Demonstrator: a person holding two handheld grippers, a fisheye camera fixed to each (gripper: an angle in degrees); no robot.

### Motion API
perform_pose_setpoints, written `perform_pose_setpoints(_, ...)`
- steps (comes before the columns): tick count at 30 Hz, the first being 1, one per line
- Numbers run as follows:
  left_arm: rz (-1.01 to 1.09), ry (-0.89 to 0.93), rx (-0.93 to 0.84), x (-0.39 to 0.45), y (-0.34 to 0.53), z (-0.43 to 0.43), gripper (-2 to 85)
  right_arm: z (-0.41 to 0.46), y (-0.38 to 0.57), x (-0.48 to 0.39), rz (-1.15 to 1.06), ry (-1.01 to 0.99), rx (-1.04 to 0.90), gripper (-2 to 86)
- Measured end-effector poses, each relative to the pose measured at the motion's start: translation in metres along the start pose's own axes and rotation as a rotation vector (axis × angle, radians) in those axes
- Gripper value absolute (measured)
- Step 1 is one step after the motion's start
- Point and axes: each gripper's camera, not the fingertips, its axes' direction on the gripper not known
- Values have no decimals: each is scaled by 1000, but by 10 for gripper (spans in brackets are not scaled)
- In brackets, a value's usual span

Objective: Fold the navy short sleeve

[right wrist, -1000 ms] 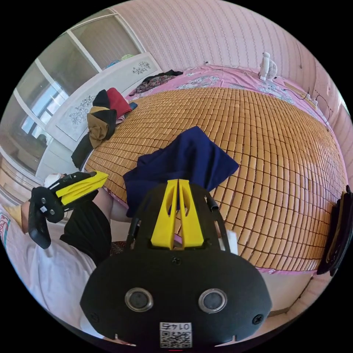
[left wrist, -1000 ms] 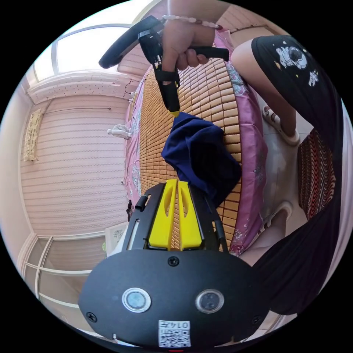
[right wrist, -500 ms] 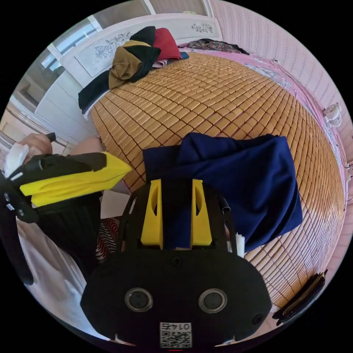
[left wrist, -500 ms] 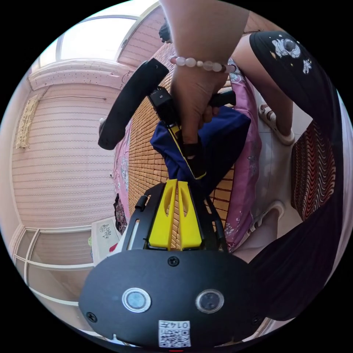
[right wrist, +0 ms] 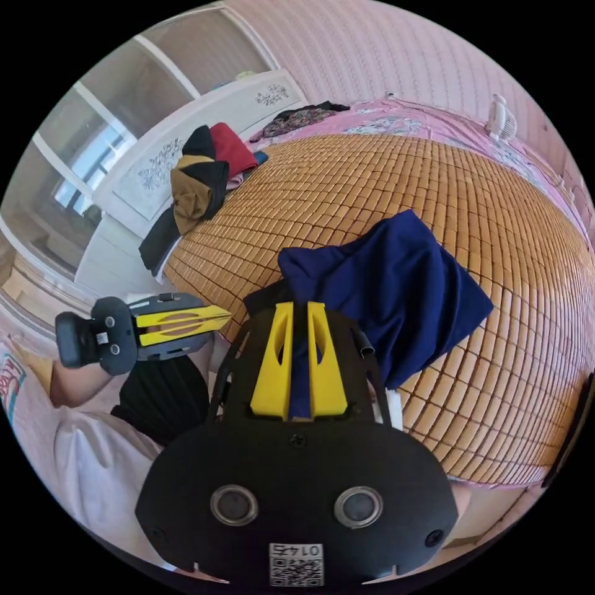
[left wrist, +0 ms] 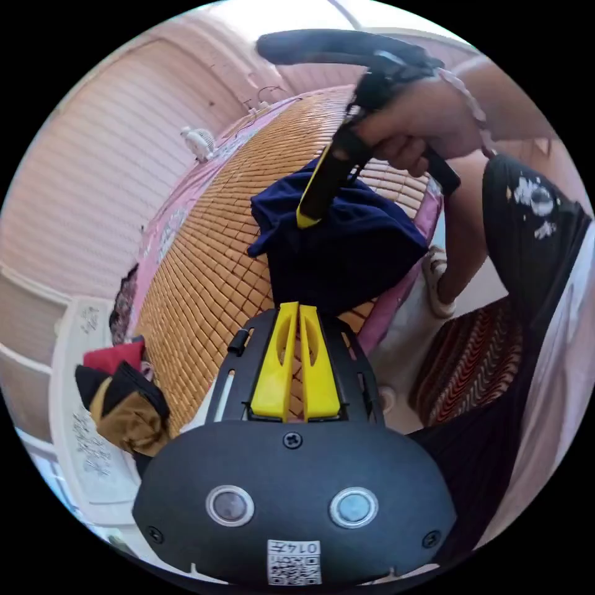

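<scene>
Navy shirt [right wrist: 396,297], bunched at the mat [right wrist: 434,186] edge: right gripper [right wrist: 299,310] nips its fabric, left gripper [left wrist: 296,310] closed empty beside it (we judge spreading it flat comes next).

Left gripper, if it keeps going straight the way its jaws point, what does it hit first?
Most likely the navy shirt. The left gripper has its jaws together, aimed at the bunched fabric just beyond the tips on the bamboo mat. Depth is unclear, so it might graze the mat first.
</scene>
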Motion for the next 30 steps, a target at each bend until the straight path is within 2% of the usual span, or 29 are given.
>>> perform_pose_setpoints(3,-290,185,35,-42,19,-1,11,-36,21,29,134,-35,101,18)
perform_pose_setpoints(7,-488,236,151,-80,29,-9,51,-63,50,55,240,-21,152,10)
perform_pose_setpoints(9,-504,243,130,-88,23,-3,71,-77,70,67,308,14,178,10)
perform_pose_setpoints(14,-498,283,-101,-93,3,25,87,-96,105,86,423,45,191,26)
perform_pose_setpoints(18,-575,296,-71,-98,3,9,85,-108,124,92,495,152,182,106)
perform_pose_setpoints(23,-571,303,-64,-101,0,-12,85,-106,131,88,478,127,184,128)
perform_pose_setpoints(26,-571,316,-85,-102,-4,-25,82,-93,126,86,446,239,114,134)
perform_pose_setpoints(30,-541,343,-131,-100,-12,-44,64,-68,122,80,362,341,-109,107)
